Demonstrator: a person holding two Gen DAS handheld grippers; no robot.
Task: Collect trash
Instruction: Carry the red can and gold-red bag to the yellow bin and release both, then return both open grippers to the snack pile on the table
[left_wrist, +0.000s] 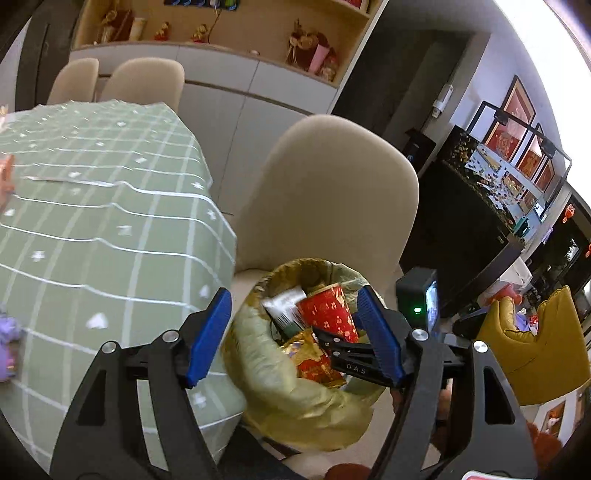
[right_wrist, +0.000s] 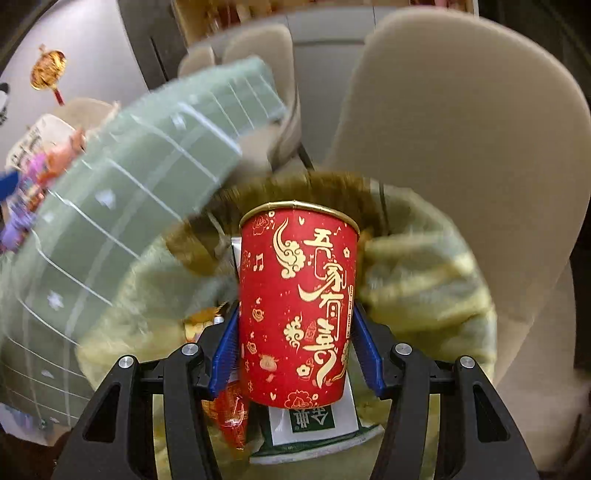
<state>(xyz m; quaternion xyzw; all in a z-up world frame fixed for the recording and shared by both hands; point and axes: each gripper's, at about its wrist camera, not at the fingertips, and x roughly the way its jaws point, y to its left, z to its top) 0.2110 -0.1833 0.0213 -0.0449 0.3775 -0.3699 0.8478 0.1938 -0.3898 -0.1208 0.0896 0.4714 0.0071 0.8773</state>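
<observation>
A trash bin lined with a yellow-green bag stands beside the table's corner, in front of a beige chair. In it lie a white-and-green packet and a red-and-gold wrapper. My right gripper is shut on a red paper cup with gold writing, its blue pads pressed on both sides, and holds it over the bin's mouth. Above the bin, my left gripper stands open with nothing between its fingers.
The table under a green checked cloth fills the left. The beige chair stands behind the bin. A purple toy sits at the table's left edge. A yellow armchair is at the right.
</observation>
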